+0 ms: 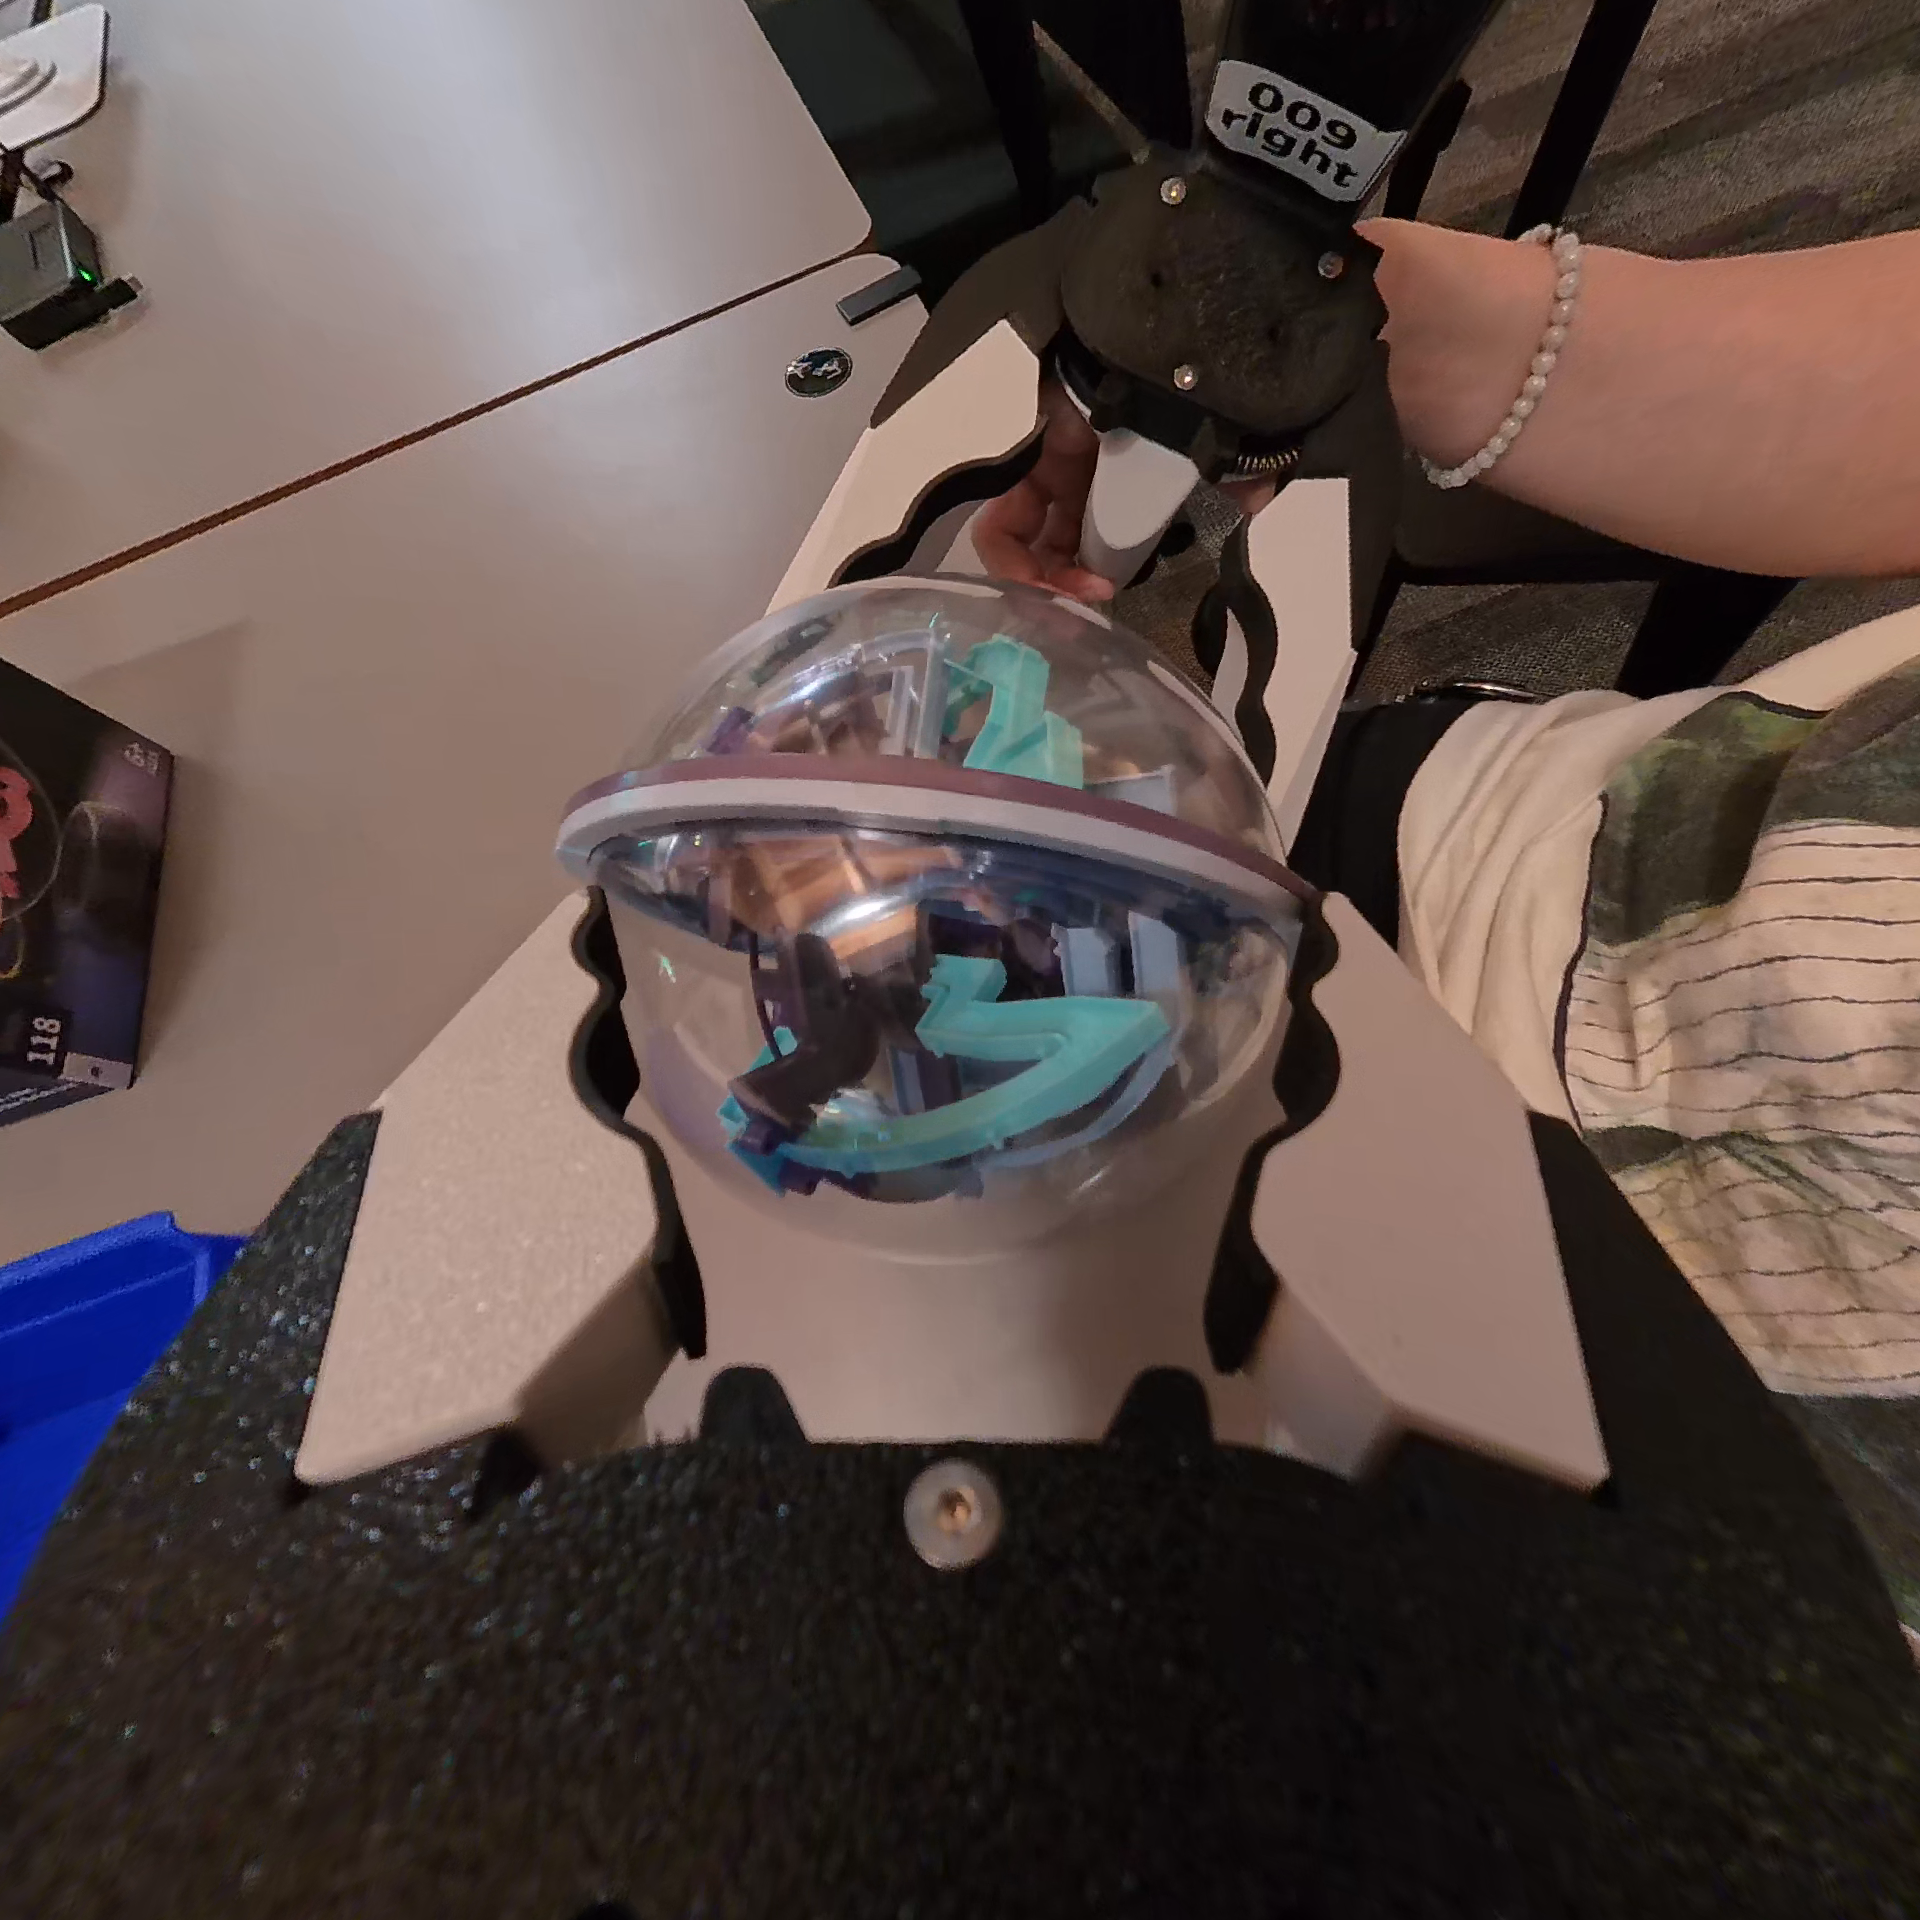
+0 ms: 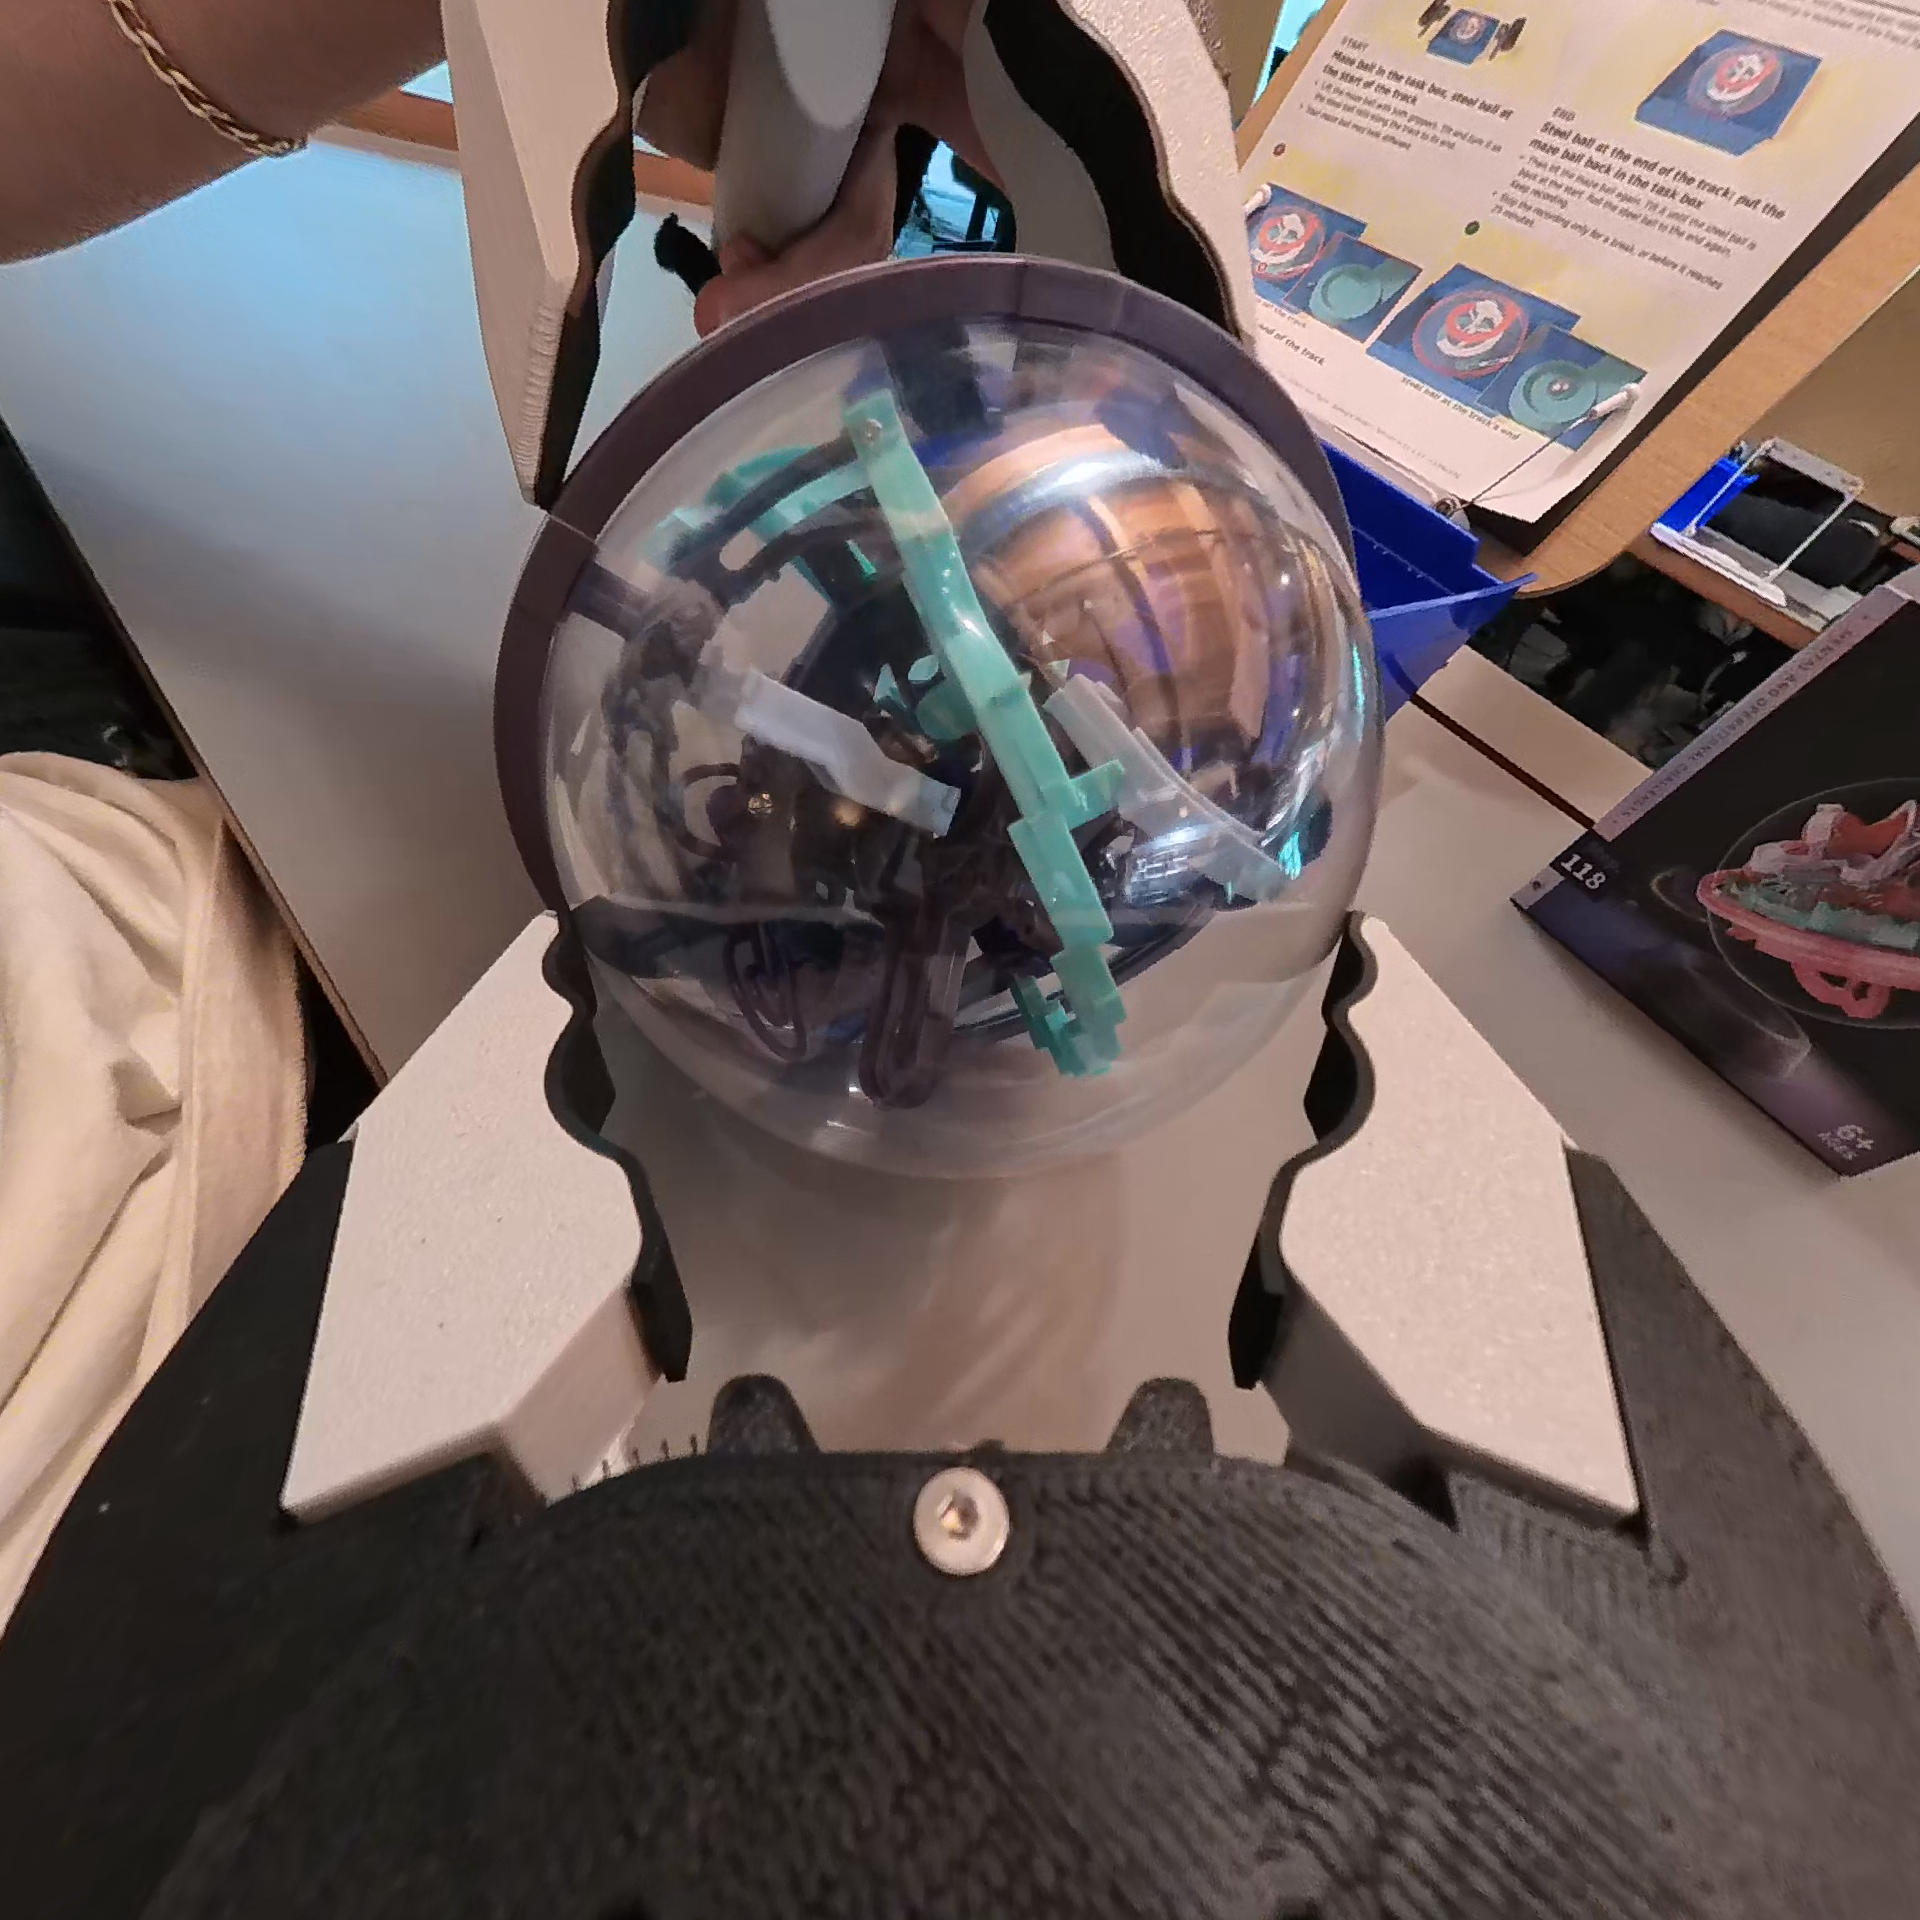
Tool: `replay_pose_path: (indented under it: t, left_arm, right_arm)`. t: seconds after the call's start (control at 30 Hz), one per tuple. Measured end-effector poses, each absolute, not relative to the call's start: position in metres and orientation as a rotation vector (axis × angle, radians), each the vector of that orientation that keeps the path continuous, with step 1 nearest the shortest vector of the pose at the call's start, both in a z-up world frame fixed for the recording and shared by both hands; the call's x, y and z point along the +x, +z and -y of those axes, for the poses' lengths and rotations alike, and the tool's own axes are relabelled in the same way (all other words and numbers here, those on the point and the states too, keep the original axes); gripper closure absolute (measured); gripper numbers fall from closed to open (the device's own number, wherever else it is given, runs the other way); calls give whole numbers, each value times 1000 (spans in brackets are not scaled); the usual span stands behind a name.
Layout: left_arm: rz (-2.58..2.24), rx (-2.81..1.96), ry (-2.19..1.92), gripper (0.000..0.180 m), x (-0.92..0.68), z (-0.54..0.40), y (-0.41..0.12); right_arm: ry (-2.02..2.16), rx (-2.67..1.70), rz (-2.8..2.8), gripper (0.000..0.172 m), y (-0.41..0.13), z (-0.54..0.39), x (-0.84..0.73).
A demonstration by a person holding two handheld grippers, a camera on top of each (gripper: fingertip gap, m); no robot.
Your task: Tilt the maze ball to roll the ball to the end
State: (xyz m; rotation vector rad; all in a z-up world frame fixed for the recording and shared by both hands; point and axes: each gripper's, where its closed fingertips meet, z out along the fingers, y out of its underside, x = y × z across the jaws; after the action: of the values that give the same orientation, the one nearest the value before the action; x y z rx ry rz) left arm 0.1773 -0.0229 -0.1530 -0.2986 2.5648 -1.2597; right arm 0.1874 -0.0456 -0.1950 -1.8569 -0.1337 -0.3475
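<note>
Mid-tilt: maze ball [image 1: 925, 904] pinched from opposite sides by left gripper [image 1: 951, 935] and right gripper [image 2: 956, 935], clear of table [image 1: 436, 582]. Next, probably slow, coordinated tipping.

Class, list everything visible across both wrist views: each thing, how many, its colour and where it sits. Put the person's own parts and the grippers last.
Maze ball: one, clear sphere, grey-purple band, teal, purple and grey tracks inside; held between both grippers above the table.
Table: pale grey, below.
Puzzle box: one, dark, on the table.
Bin: one, blue, behind the ball.
Instruction sheet: one, white, propped behind the bin.
Device: one, grey, far table corner.
Forearm: one, pearl bracelet.
Left gripper: white fingers, black pads against the ball.
Right gripper: same, opposite side.
</note>
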Motion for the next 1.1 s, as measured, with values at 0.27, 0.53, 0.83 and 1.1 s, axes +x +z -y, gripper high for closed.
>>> replay_pose_path:
  t: [0.27, 0.53, 0.83, 1.1]
  left_arm:
    - [-2561, -290, -1259, 57, 177, 27, -152]
    - [-2537, -366, -1279, 47, 181, 27, -157]
    - [-2556, -571, -1336, 44, 182, 20, -166]
    - [-2571, -551, -1338, 44, 184, 26, -164]
  right_arm:
    - [-349, -1857, 125, 36, -196, 48, 188]
    - [-368, -1868, 144, 36, -197, 50, 187]
    - [-373, -1874, 134, 36, -197, 49, 188]
    - [-370, -1875, 100, 36, -198, 53, 190]
